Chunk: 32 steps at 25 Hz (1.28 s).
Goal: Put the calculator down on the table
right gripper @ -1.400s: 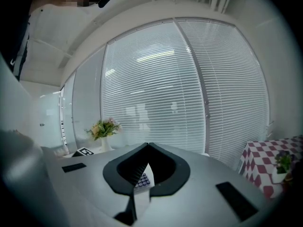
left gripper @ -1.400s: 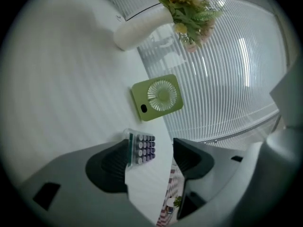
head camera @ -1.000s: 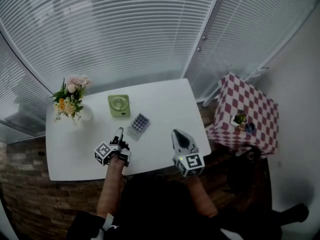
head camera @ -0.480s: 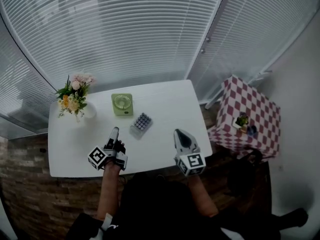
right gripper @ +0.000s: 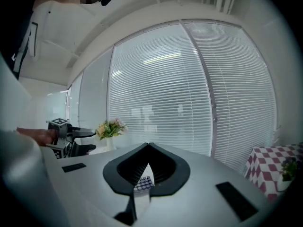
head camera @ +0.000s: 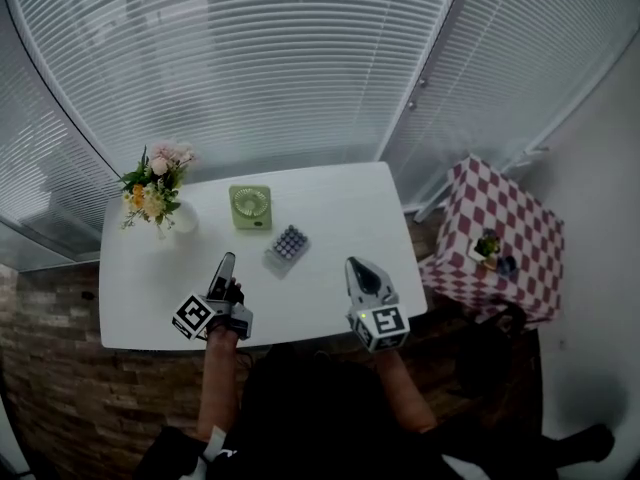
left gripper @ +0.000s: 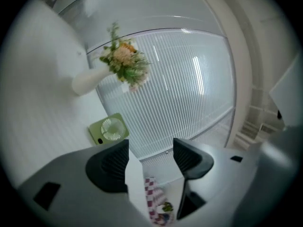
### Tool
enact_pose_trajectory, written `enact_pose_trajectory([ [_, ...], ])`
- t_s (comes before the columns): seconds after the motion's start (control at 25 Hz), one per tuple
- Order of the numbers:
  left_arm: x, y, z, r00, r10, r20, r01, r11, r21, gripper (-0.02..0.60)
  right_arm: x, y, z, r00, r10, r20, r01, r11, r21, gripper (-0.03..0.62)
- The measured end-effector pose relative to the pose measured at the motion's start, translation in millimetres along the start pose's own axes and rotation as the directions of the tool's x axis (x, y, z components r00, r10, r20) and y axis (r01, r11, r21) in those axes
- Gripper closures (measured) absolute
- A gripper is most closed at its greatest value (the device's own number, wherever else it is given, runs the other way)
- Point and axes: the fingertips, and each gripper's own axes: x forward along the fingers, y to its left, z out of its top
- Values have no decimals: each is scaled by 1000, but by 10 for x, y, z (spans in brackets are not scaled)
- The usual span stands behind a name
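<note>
Calculator [head camera: 287,242]: lies flat on the white table [head camera: 330,203], centre of the head view, keys facing up; clear of both tools. In the right gripper view it shows low in the frame [right gripper: 143,183], beyond the jaws.

Left gripper [head camera: 226,264]: lower left of the head view, over the near part of the table, tips toward the calculator but well apart from it. In the left gripper view [left gripper: 150,155] the jaws stand wide apart with nothing between them; only window blinds and a distant chequered surface show through the gap.

Right gripper [head camera: 353,266]: lower centre-right of the head view, over the near table edge. In the right gripper view [right gripper: 148,147] the jaw tips meet, pressed together on nothing.

Green fan [head camera: 250,208]: upright on the table, just above and left of the calculator; also at left centre of the left gripper view [left gripper: 110,129].

Flower vase [head camera: 160,183]: upper left corner of the table.

Chequered side table [head camera: 495,238]: right of the frame, apart from the white table, carrying a small potted plant [head camera: 487,245].
</note>
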Motion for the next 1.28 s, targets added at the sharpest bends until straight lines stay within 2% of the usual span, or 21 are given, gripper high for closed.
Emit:
enact_pose_trajectory([
  [0.04,-27,-18,41,1000,23,-2,-22,995,95,308,1,5,-11,1000,3,-4,-3,1000,3,588],
  [0.12,-77,-85,96,998,64,-4,-60,959,276,308,8,17,-8,1000,11,1,-11,1000,13,588],
  [0.16,-106,-114,123,996,87,3,-82,930,359,308,18,29,16,1000,15,8,-16,1000,11,588],
  [0.2,-137,-145,159,993,116,19,-112,888,445,308,28,43,43,1000,19,14,-19,1000,5,588],
  [0.24,-169,-187,205,988,146,47,-148,832,535,308,35,57,55,1000,22,14,-22,1000,2,588],
  [0.32,-228,-307,303,977,184,111,-209,686,697,308,41,83,37,1000,26,5,-26,1000,0,588],
  [0.36,-246,-383,339,974,181,134,-219,619,754,310,45,91,38,1000,24,2,-24,1000,-5,588],
  [0.4,-258,-466,358,975,166,146,-216,565,797,308,49,99,43,1000,24,2,-24,1000,-13,588],
  [0.6,-320,-866,347,984,61,166,-177,358,917,309,56,147,62,998,57,15,-57,998,-38,588],
  [0.64,-339,-945,336,986,48,159,-166,319,933,308,54,176,64,998,67,12,-67,997,-37,588],
  [0.68,-356,-1024,324,989,27,148,-150,291,945,308,54,198,60,997,74,10,-73,997,-35,588],
  [0.72,-372,-1094,312,990,2,138,-133,275,952,309,53,208,59,997,75,12,-74,997,-35,588],
  [0.76,-386,-1142,301,991,-19,130,-120,274,954,309,50,210,65,997,73,15,-73,997,-35,588],
  [0.88,-409,-1181,291,991,-50,127,-105,314,944,310,72,218,62,997,77,21,-76,996,-42,588],
  [0.96,-434,-1187,311,989,-56,139,-115,318,941,310,90,229,54,996,82,19,-81,996,-46,588],
  [1.16,-480,-1222,309,987,-65,146,-122,282,951,310,92,218,57,997,78,17,-77,997,-29,588],
  [1.28,-476,-1247,297,986,-60,155,-133,274,952,310,100,163,108,997,67,42,-66,998,-19,588],
])
